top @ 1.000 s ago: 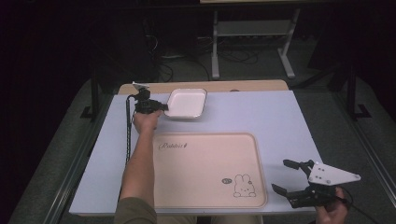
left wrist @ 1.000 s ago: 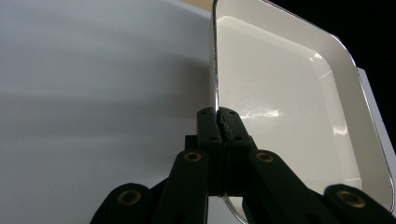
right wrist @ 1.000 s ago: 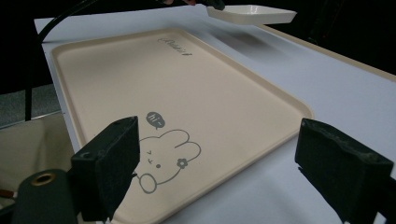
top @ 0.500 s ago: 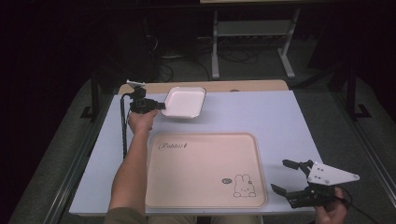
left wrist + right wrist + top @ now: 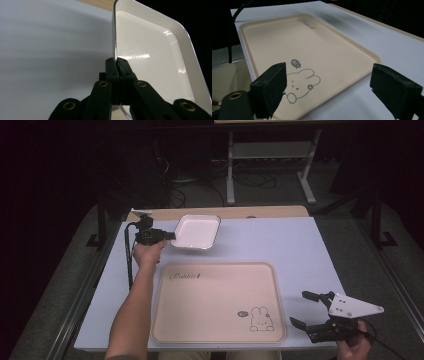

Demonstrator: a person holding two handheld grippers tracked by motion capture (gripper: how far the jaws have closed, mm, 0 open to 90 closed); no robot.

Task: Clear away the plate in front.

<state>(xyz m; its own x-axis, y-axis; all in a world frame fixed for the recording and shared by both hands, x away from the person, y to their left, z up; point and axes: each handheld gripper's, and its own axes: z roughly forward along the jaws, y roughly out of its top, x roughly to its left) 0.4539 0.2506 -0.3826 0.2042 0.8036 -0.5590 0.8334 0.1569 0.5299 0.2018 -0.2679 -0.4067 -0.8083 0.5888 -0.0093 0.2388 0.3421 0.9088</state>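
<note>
Left gripper (image 5: 167, 236) pinches left rim of white dish (image 5: 197, 231), jaws clenched on edge; dish at far left of table (image 5: 310, 250), lifted and tilted above surface, beyond far edge of beige tray (image 5: 215, 320). Right gripper (image 5: 306, 309) at near right corner, jaws spread wide, nothing between them, just right of tray.

gripper (image 5: 117, 65) clamping white dish (image 5: 152, 57) rim, white table (image 5: 50, 50)
</note>
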